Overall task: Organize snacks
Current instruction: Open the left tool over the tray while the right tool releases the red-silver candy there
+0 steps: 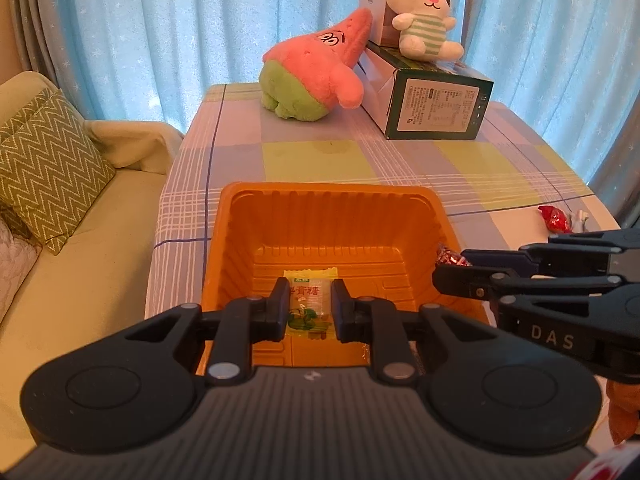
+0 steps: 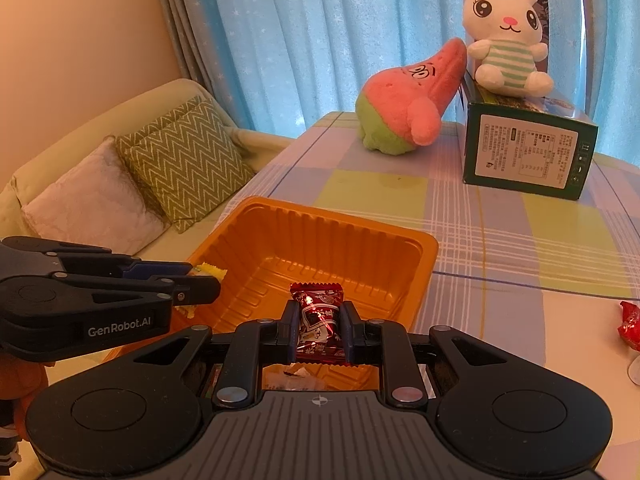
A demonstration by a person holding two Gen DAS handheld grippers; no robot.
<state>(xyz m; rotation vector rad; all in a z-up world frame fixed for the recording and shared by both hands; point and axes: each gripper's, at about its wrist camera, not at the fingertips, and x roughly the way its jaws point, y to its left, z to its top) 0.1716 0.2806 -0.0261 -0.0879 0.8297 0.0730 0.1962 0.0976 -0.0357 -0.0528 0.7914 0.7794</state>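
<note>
The left gripper point(image 1: 310, 308) is clenching a pale green-printed candy point(image 1: 310, 304) and the right gripper point(image 2: 318, 330) a dark red foil candy point(image 2: 318, 320), both hanging over the orange tray point(image 1: 236, 216) at the tabletop's near left edge, likely for dropping in. Another red candy point(image 1: 554, 218) is lying toward the right edge.

Left gripper point(image 1: 310, 310), lower centre of its own view: matte black linkage arms with silver pivot rivets are shown above a grey ribbed base flanked by two round black housings; "GenRobot.AI" is printed in white on its side, seen at the left of the other view. Right gripper point(image 2: 319, 330): identical build, blue-tinted finger edges; "DAS" is lettered on its flank at right.
</note>
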